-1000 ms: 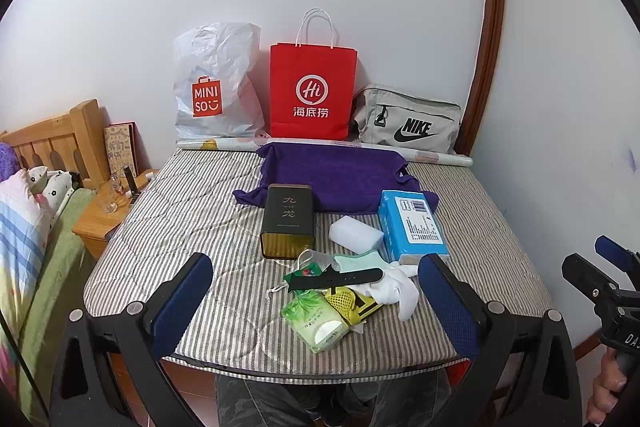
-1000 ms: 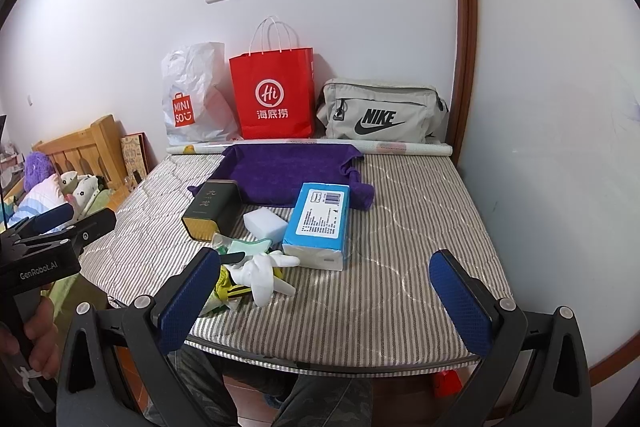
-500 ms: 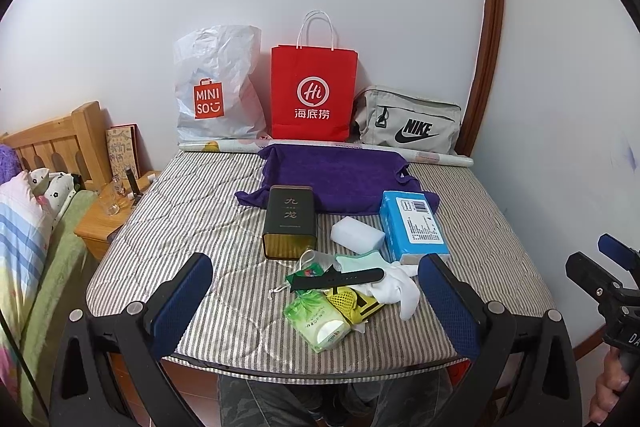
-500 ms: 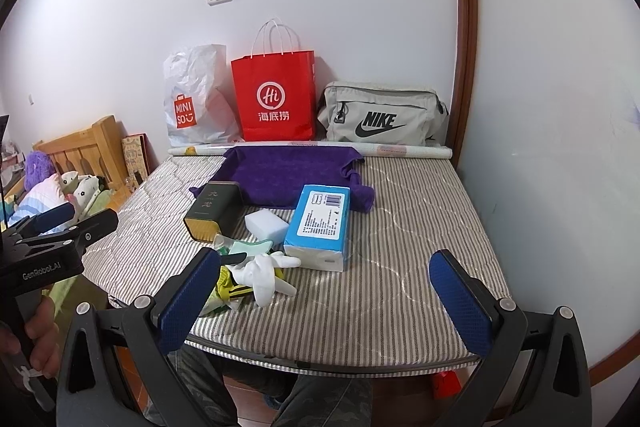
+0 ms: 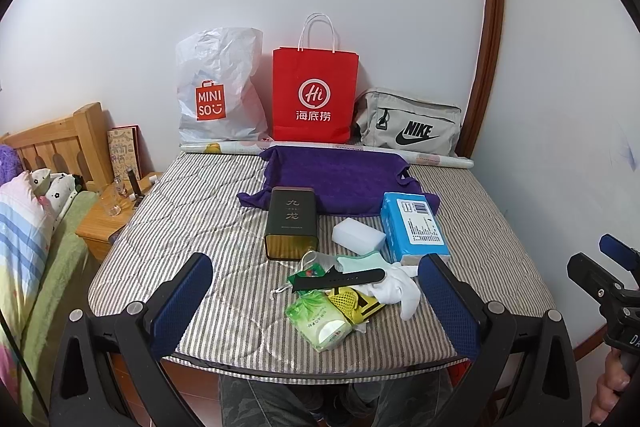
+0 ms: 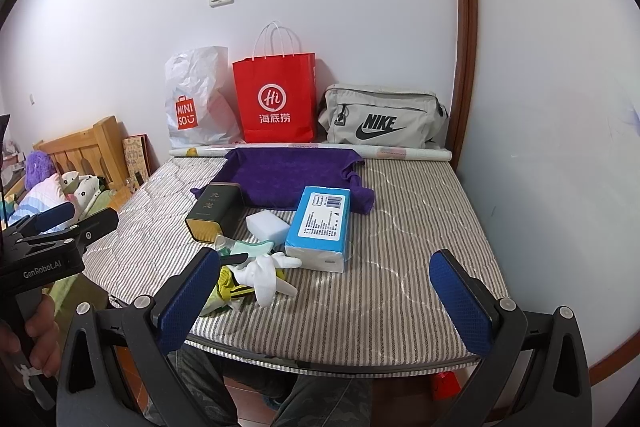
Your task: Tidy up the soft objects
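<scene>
A pile of small things lies near the front edge of the striped mattress (image 5: 192, 227): a white sock (image 5: 396, 287), a green tissue pack (image 5: 322, 321), a yellow mesh item (image 5: 352, 301), a black strap (image 5: 340, 279) and a mint cloth (image 5: 360, 261). Behind them are a white sponge (image 5: 358, 237), a blue tissue pack (image 5: 414, 227), a dark tin (image 5: 292, 223) and a purple cloth (image 5: 340, 179). My left gripper (image 5: 316, 303) is open and empty, in front of the pile. My right gripper (image 6: 324, 299) is open and empty, over the front edge; the sock (image 6: 264, 273) lies left of its middle.
A white Miniso bag (image 5: 216, 95), a red paper bag (image 5: 314, 99) and a grey Nike bag (image 5: 408, 127) stand against the back wall. A rolled sheet (image 5: 224, 147) lies before them. A wooden nightstand (image 5: 108, 211) and a bed are at the left. A wall is close on the right.
Both grippers have shifted very slightly; the scene sits a touch lower in the views. Nothing on the mattress has moved.
</scene>
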